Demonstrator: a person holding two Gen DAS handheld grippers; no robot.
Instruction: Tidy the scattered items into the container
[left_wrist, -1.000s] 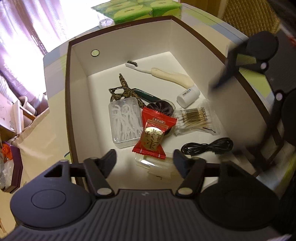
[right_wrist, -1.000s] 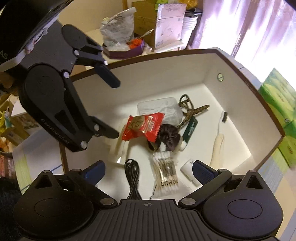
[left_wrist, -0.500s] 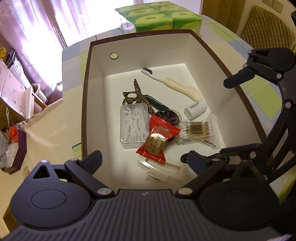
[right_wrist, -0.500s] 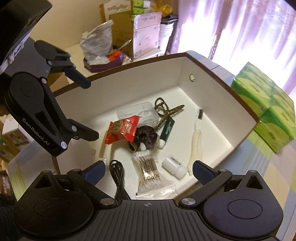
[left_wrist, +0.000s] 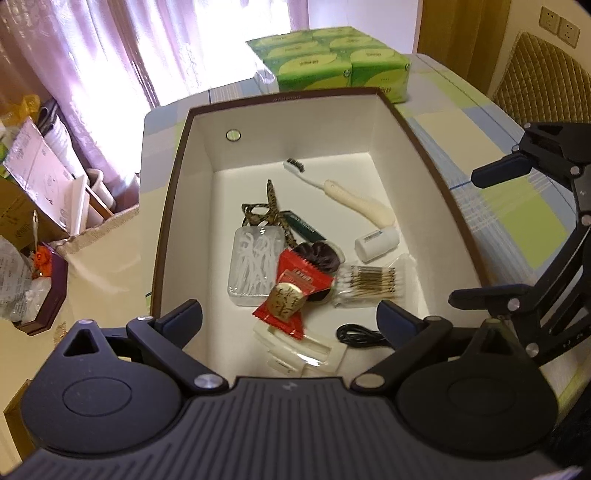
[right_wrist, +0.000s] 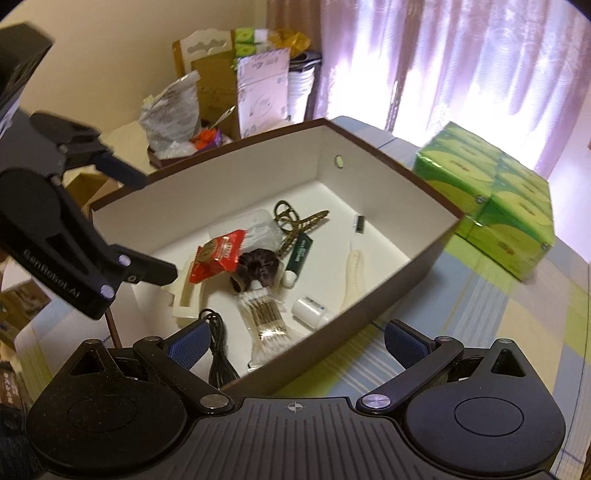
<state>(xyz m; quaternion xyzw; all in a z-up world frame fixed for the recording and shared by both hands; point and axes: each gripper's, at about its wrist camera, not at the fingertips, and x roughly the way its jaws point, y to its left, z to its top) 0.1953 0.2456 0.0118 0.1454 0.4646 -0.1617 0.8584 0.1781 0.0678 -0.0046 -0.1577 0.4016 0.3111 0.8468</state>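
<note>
Box is sitting on the table with all the small items lying inside it, and you are holding both grippers empty over its near end.

Your left gripper is showing wide jaws that have just been opening, with nothing pressed between the pads. Your right gripper is also standing wide and is gripping nothing. Inside the box, the red candy packet is resting on the clear floss-pick case and on a dark hair tie. The cotton swab pack is lying just beside them, and the black cable is near your left gripper. The toothbrush is lying toward the far end, and a small white bottle, maybe a capped tube, is close to its handle. A green tissue pack is standing outside, beyond the far wall.
</note>
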